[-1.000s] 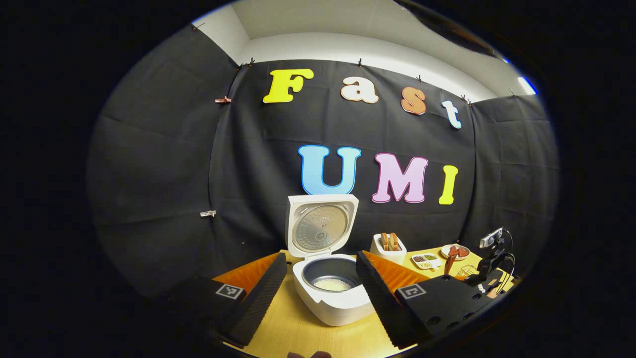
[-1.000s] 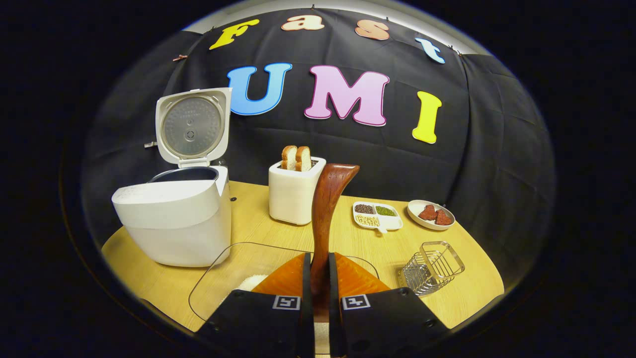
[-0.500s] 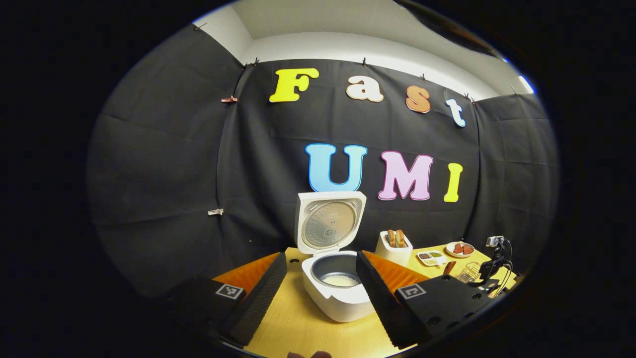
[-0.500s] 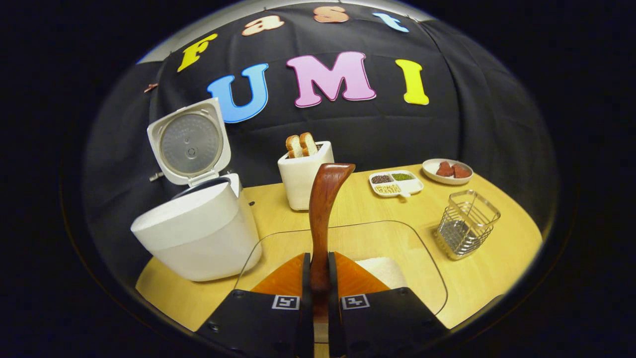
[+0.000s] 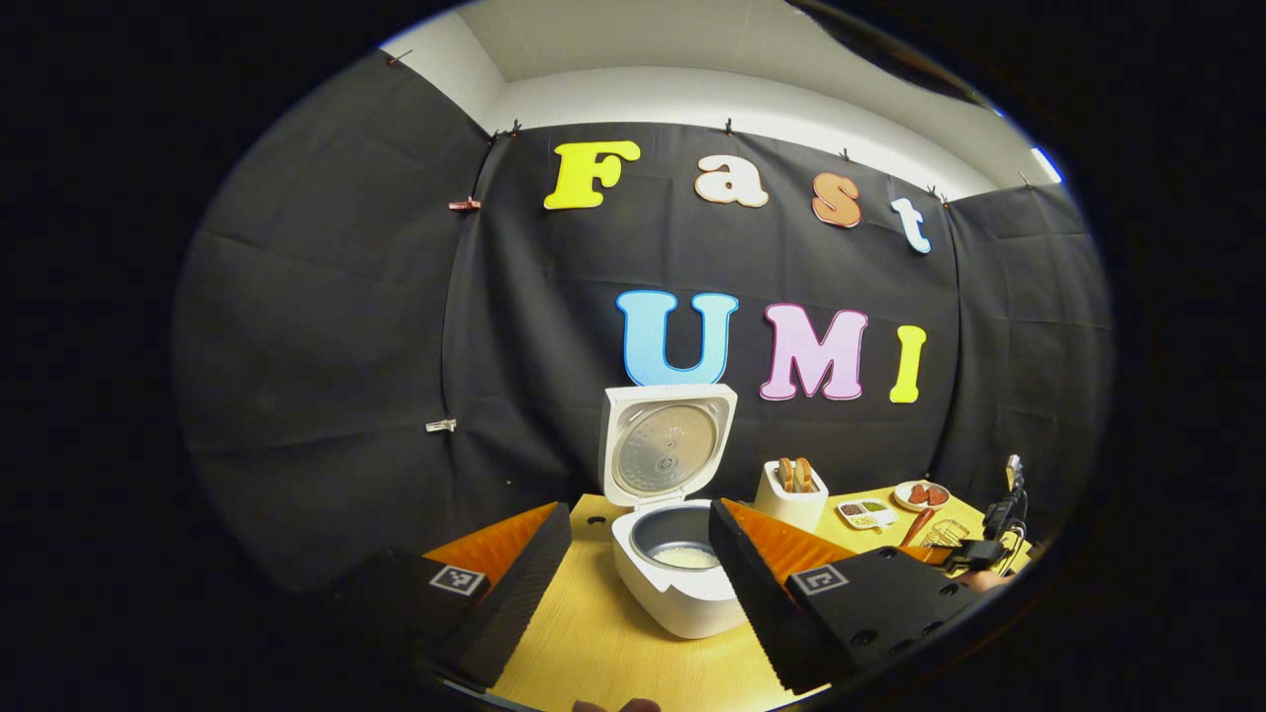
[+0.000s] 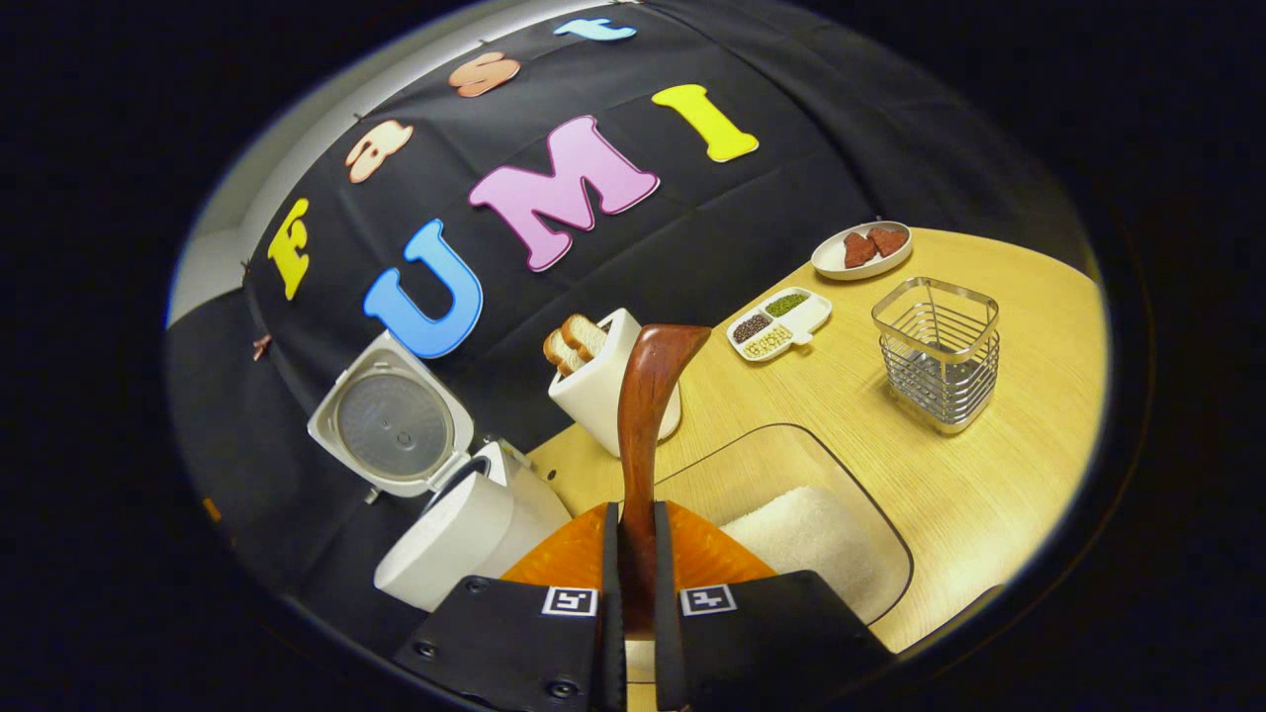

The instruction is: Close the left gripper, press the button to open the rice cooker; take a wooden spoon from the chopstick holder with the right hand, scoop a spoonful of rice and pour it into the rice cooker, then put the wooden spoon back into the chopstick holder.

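The white rice cooker (image 5: 682,593) stands open, its lid (image 5: 668,450) upright and rice in its pot (image 5: 685,556). My left gripper (image 5: 633,583) is open, a short way before the cooker, holding nothing. My right gripper (image 6: 633,554) is shut on the wooden spoon (image 6: 648,415), which points up and away, its far end level with the toaster. The view is tilted. The cooker (image 6: 465,524) lies lower left. The wire chopstick holder (image 6: 937,351) stands at the right, apart from the spoon. A clear tray (image 6: 870,514) with a rice heap (image 6: 801,529) sits just beyond my fingers.
A white toaster (image 6: 603,381) with bread slices stands behind the spoon. A divided dish of beans (image 6: 778,321) and a plate of red pieces (image 6: 860,249) lie near the back wall. The wooden table (image 6: 989,475) ends close on the right. The right gripper (image 5: 974,554) shows far right.
My right gripper has rolled and swung with the spoon, so the tray's rice and the holder now sit nearer on the right. My left gripper has drawn back slightly from the cooker.
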`<state>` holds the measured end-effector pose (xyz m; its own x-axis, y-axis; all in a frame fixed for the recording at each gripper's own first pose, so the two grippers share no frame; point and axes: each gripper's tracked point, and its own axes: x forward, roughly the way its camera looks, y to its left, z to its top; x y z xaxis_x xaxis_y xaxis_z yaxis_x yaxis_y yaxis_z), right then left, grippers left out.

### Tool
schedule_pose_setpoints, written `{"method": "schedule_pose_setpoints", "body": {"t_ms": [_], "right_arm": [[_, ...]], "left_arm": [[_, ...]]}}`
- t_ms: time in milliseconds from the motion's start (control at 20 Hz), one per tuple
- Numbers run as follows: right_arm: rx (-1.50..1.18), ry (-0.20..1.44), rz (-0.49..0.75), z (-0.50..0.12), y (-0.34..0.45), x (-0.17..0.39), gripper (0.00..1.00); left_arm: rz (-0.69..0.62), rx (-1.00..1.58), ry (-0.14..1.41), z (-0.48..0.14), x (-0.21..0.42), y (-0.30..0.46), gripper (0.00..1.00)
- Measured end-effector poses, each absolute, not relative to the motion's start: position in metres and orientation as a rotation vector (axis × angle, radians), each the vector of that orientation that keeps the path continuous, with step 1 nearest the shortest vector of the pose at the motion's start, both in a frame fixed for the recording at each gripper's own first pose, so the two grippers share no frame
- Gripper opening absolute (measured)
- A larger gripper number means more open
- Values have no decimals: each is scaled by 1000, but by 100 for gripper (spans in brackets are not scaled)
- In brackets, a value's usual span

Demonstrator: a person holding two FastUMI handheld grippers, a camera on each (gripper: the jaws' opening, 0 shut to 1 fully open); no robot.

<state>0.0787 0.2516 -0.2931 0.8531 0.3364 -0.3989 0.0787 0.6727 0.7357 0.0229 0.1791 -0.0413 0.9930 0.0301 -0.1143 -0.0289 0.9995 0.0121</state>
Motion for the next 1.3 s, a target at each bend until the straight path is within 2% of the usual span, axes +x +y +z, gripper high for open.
{"method": "schedule_pose_setpoints", "body": {"t_ms": [350, 400, 450, 650, 1000, 1300], "right_arm": [[953, 459, 111, -236, 218, 88, 16], [951, 444, 107, -226, 215, 89, 16], [955, 428, 113, -214, 214, 90, 16], [984, 349, 161, -157, 222, 103, 16], [1013, 279, 304, -82, 289, 130, 16], [1022, 289, 396, -63, 362, 156, 15]], "left_arm": [[3, -15, 100, -39, 25, 165, 96], [0, -22, 99, -40, 25, 164, 99], [-4, -29, 100, -40, 26, 163, 96], [-15, -45, 105, -43, 24, 164, 96], [-12, -46, 120, -44, 14, 175, 96], [7, -69, 145, -51, 6, 188, 96]]}}
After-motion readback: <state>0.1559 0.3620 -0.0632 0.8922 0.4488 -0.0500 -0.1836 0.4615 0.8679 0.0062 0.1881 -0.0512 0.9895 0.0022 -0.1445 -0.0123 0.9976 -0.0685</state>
